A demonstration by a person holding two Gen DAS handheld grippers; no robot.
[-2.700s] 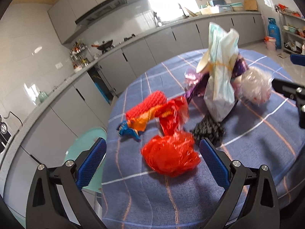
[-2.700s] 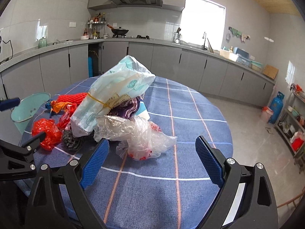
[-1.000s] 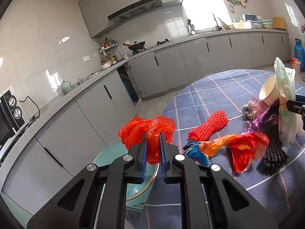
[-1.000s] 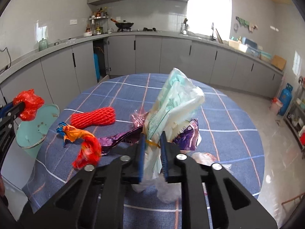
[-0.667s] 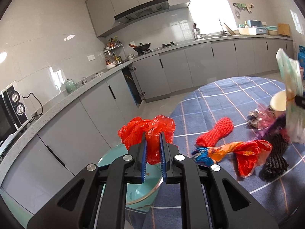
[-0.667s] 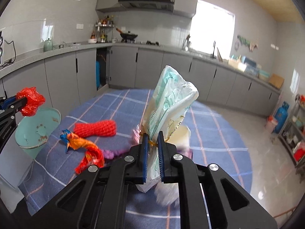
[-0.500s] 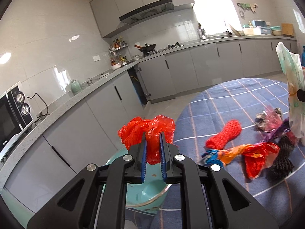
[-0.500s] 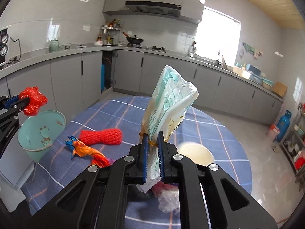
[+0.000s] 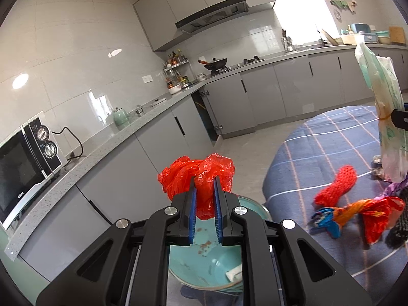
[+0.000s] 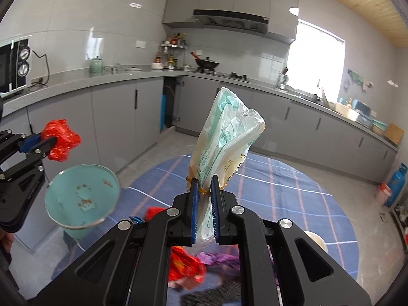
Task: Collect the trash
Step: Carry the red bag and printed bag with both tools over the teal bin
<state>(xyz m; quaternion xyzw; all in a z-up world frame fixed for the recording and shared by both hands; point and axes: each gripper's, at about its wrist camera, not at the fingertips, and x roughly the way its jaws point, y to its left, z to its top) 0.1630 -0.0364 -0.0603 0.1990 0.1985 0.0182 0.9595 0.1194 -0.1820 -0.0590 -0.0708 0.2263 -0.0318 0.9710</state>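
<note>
My left gripper is shut on a crumpled red plastic bag and holds it in the air above a teal bin beside the table. The bag and bin also show in the right wrist view. My right gripper is shut on a pale green-and-white plastic bag tied with a rubber band, lifted above the table; it also shows in the left wrist view. Left on the blue checked tablecloth are a red foam net, an orange-red wrapper and a black net.
The round table holds a white paper cup and a purple wrapper. Grey kitchen cabinets run along the walls. A microwave stands on the counter. A blue gas cylinder stands far right.
Both grippers have risen with their bags held. The left gripper has moved off the table edge, over the teal bin. The right gripper has lifted the pale bag higher.
</note>
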